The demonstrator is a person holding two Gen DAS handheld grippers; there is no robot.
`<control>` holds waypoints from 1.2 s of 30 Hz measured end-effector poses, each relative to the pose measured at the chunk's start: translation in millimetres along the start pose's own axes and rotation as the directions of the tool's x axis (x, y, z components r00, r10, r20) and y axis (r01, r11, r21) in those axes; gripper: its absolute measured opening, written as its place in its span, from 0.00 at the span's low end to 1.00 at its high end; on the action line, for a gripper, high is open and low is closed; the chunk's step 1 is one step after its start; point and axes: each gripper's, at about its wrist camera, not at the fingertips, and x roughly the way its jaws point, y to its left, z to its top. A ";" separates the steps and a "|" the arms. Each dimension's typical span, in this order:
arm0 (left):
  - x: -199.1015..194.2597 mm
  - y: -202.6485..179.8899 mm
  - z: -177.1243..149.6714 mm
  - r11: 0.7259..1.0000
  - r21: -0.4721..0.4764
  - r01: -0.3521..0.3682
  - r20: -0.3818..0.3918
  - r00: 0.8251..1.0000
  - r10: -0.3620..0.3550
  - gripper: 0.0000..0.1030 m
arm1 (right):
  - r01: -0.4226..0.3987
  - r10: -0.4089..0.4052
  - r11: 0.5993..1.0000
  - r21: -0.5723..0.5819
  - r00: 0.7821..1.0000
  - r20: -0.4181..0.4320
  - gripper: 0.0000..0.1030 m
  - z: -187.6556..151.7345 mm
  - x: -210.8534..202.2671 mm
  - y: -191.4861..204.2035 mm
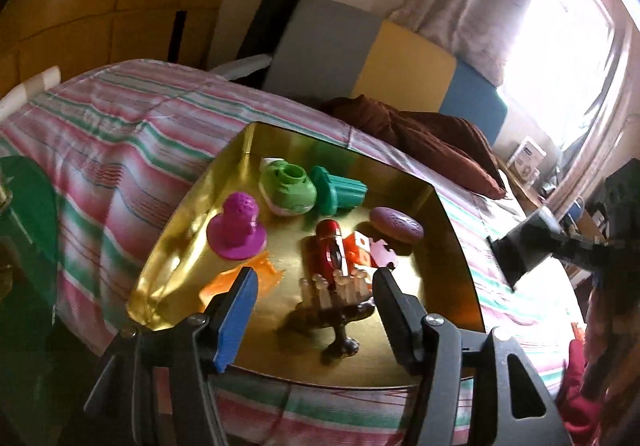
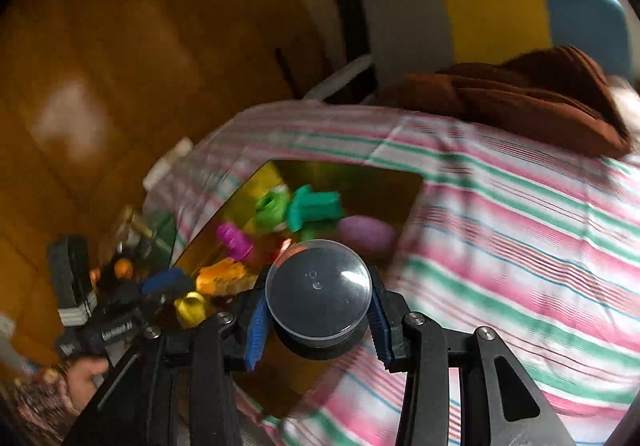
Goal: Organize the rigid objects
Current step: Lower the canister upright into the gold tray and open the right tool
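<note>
Most toys already lie in the gold tray (image 1: 452, 230) on the striped bed (image 1: 120, 150): a pink cone (image 1: 236, 234), green pieces (image 1: 288, 188), a purple oval (image 1: 396, 224). The left gripper (image 1: 314, 298) stands wide and empty over a dark stand (image 1: 332, 320). The right gripper (image 2: 316, 312) clamps a clear-lidded jar (image 2: 318, 294), not yet set in the tray.

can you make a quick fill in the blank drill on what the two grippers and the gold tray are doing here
1. The right gripper is shut on a round ____ container.
2. The left gripper is ____, holding nothing.
3. The toys lie in a ____ tray on the striped bedspread.

Missing words: clear-lidded; open; gold
</note>
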 end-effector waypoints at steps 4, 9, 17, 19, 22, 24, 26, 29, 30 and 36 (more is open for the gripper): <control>-2.3 6.4 1.9 0.998 -0.024 -0.051 -0.014 0.999 0.050 0.59 | -0.032 0.031 0.999 -0.023 0.998 -0.047 0.42 -8.5 25.8 24.5; -4.7 9.5 4.6 0.993 -0.028 -0.115 -0.030 0.993 0.114 0.59 | 0.000 -0.004 0.999 -0.041 0.996 -0.090 0.42 -19.1 46.0 38.2; -9.2 12.4 4.5 0.982 -0.048 -0.181 -0.060 0.982 0.178 0.59 | 0.067 -0.080 0.993 -0.094 0.987 -0.142 0.42 -30.3 64.0 49.0; -10.6 12.9 4.5 0.982 -0.051 -0.180 -0.056 0.983 0.177 0.59 | 0.085 -0.100 0.990 -0.109 0.984 -0.145 0.42 -31.8 65.6 51.8; -12.1 12.2 4.8 0.980 -0.048 -0.193 -0.055 0.980 0.191 0.59 | 0.125 -0.146 0.981 -0.145 0.980 -0.138 0.42 -34.3 67.4 56.9; -13.3 12.0 4.7 0.978 -0.047 -0.202 -0.052 0.978 0.200 0.59 | 0.151 -0.172 0.975 -0.163 0.976 -0.129 0.42 -34.6 68.4 58.1; -14.8 11.5 4.7 0.976 -0.045 -0.212 -0.049 0.976 0.210 0.59 | 0.177 -0.201 0.967 -0.183 0.972 -0.122 0.42 -33.8 70.5 58.3; -16.8 8.7 4.4 0.972 -0.035 -0.233 -0.040 0.972 0.232 0.59 | 0.202 -0.226 0.961 -0.189 0.967 -0.118 0.42 -32.0 73.9 54.9; -17.4 7.7 4.5 0.970 -0.030 -0.242 -0.037 0.970 0.241 0.59 | 0.204 -0.229 0.961 -0.187 0.966 -0.119 0.42 -31.2 75.1 53.5; -22.6 -3.1 5.3 0.958 0.025 -0.285 0.010 0.959 0.285 0.59 | 0.230 -0.254 0.956 -0.182 0.959 -0.122 0.42 -28.5 82.2 47.1</control>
